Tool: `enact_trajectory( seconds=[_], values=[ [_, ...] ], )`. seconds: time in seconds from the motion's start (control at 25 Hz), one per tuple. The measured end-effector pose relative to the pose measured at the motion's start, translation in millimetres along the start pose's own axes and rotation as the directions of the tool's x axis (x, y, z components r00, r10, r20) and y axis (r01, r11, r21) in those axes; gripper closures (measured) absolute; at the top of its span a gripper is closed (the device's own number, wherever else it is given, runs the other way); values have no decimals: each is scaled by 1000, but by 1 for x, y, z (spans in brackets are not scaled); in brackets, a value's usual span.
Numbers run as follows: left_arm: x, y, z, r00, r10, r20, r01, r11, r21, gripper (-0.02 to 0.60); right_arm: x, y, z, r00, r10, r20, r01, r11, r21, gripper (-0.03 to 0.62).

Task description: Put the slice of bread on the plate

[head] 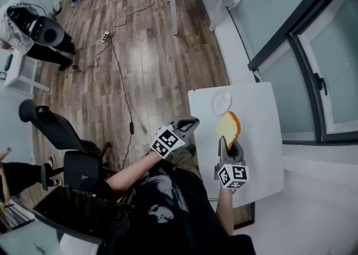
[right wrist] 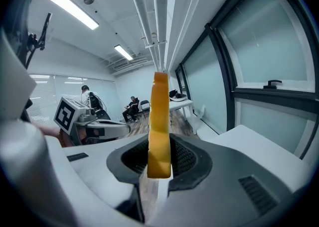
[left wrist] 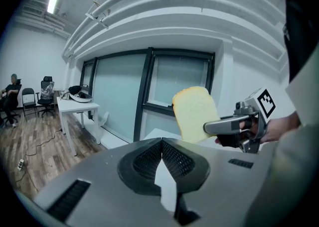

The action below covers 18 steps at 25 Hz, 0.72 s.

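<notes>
The right tongs (right wrist: pixel 158 157) pinch the bread (right wrist: pixel 159 121) upright by its lower edge. It looks light, soft and easily crushed, so I'd keep the grip gentle. The left tongs (left wrist: pixel 162 144), alongside, are pressed together and empty. The plate (head: pixel 221 102) lies just beyond the bread.

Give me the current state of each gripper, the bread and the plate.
right gripper: shut on one end of the slice of bread.
slice of bread: held upright in the air, not yet on the plate.
left gripper: shut, nothing between its jaws.
plate: empty, lying flat on the white table.
</notes>
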State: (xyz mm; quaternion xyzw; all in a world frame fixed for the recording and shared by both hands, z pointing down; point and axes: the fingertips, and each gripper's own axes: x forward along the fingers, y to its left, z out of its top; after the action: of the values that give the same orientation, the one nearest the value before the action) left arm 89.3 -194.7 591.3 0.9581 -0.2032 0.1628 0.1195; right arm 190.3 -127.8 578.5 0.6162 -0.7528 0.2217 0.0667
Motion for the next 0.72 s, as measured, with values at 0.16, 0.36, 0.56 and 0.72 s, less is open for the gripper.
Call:
enact_trajectory(
  seconds=[0.16, 0.36, 0.56, 0.72],
  values=[
    [25, 15, -2, 999, 15, -42, -14, 999, 29, 578, 28, -24, -4, 999, -4, -41, 3, 999, -36, 496],
    [57, 36, -26, 998, -36, -43, 37, 999, 23, 577, 77, -52, -48, 987, -14, -157, 13, 1000, -9, 496],
    [103, 68, -73, 988, -46, -144, 46, 999, -7, 578, 134, -83, -103, 956, -10, -292, 50, 990, 132, 496],
    [126, 84, -85, 980, -50, -190, 38, 997, -65, 578, 177, -110, -125, 936, 2, -353, 99, 958, 270, 496]
  ],
)
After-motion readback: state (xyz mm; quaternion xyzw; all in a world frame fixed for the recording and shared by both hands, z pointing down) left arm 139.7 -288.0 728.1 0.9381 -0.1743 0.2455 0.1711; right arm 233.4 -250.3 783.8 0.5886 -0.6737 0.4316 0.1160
